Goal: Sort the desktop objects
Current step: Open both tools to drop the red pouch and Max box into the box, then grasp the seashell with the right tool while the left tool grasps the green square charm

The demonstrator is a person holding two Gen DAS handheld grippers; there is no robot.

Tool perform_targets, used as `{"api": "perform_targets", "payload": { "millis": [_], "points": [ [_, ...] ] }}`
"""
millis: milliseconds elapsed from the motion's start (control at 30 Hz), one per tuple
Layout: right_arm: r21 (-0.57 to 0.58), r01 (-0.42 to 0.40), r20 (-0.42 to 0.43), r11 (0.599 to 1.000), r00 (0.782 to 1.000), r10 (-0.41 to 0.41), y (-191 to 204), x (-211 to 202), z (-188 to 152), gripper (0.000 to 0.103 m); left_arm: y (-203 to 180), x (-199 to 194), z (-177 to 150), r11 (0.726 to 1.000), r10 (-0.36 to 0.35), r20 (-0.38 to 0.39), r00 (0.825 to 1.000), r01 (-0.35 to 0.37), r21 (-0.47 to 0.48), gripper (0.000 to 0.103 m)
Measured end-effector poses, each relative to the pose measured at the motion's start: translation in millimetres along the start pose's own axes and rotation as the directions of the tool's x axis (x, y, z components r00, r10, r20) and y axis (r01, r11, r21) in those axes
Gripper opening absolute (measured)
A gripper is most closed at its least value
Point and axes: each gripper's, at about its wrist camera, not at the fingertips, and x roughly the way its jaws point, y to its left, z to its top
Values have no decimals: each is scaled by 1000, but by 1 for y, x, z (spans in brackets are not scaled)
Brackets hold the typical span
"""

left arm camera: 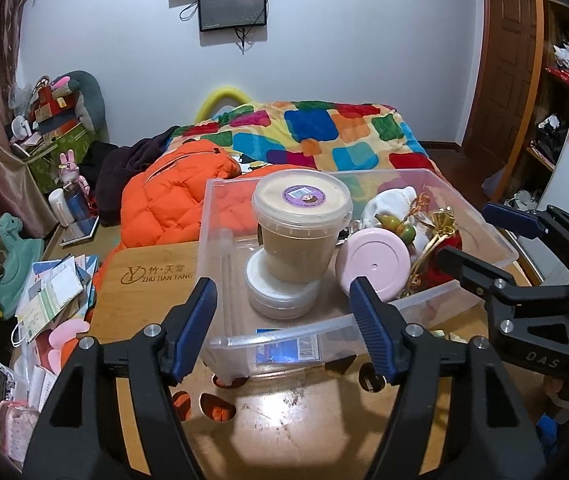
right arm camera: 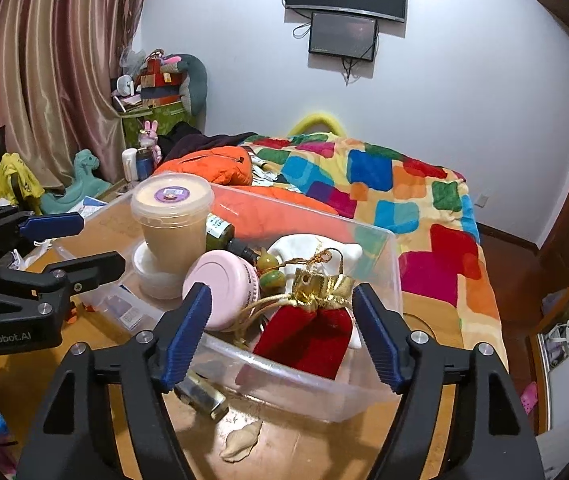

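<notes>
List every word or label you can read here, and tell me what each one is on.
"ZHU TIAN TANG": wooden board.
"DAS": right gripper.
"GenRobot.AI": left gripper.
Tub's purple sticker, bin's blue label, green bottle's label: too small to read.

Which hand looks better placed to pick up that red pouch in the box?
Probably the right. The right gripper hangs open just in front of the red pouch, framing it, while the left gripper faces the tall cup at the box's other end.

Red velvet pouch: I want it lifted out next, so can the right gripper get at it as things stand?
Probably yes: the right gripper is open just before the red pouch, with only the clear bin's low wall between; going over it looks feasible.
</notes>
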Motion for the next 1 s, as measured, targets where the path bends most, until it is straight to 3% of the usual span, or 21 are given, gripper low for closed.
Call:
{"api": "perform_targets", "payload": {
  "millis": [133, 567, 1000],
  "points": [
    [12, 24, 20, 1000, 1000, -24, 0, -10, -2, 81, -1, -8, -2, 1000, 11, 18, 1000, -11, 3, 74],
    [73, 20, 44, 997, 999, -23, -7, -43, -16, 83, 2, -30, -15, 999, 33, 51, 998, -32, -20, 84],
    [103, 6, -58, 995, 998, -1, -4, -33, -59, 82, 3, -27, -45, 998, -5, -13, 1000, 4, -59, 85]
  ]
}}
